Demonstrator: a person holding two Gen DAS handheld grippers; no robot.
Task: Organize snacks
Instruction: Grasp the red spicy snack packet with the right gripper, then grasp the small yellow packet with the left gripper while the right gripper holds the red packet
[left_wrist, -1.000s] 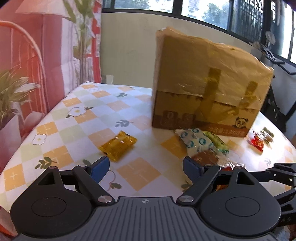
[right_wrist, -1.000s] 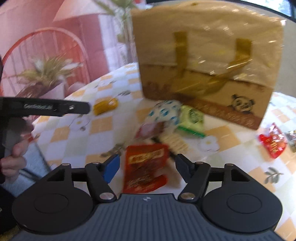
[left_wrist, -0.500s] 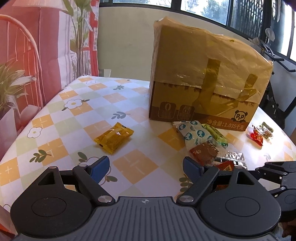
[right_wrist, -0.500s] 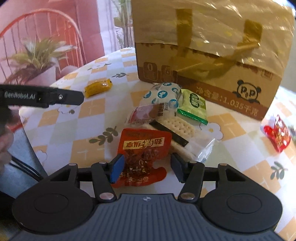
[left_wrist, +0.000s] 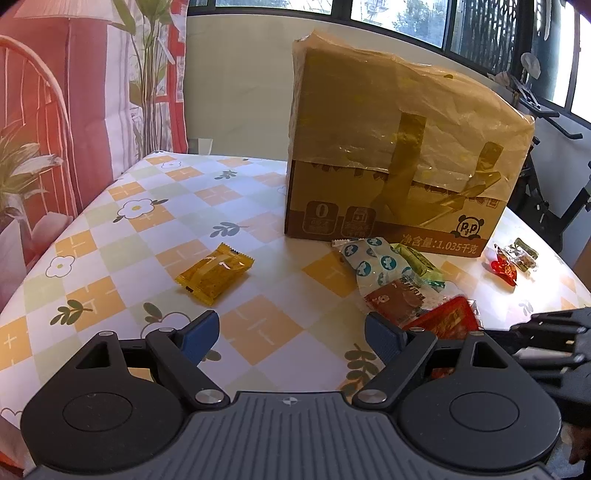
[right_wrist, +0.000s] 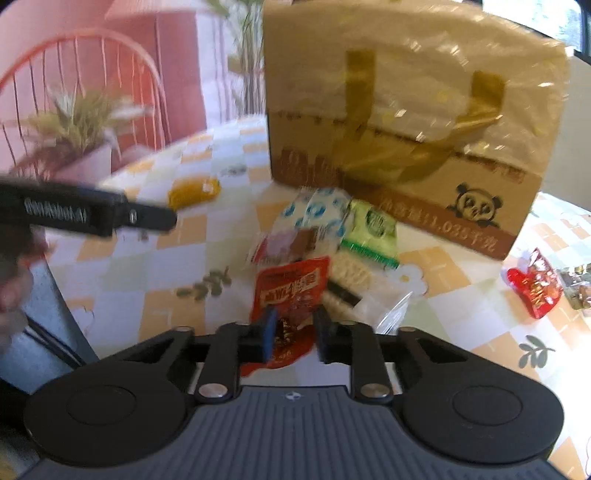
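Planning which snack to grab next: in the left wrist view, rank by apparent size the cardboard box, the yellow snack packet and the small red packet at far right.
1. cardboard box, by far the largest.
2. yellow snack packet.
3. small red packet, smallest in the picture, though it lies farther from the camera, so the true gap is unsure.

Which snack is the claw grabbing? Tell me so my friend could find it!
Find the big cardboard box with the panda on the checkered table. In front of it lies a heap of snacks, and at the heap's near edge is the red packet, between the fingers of the right claw. It is the heap's only bright red-orange packet, with a yellow label band across it.
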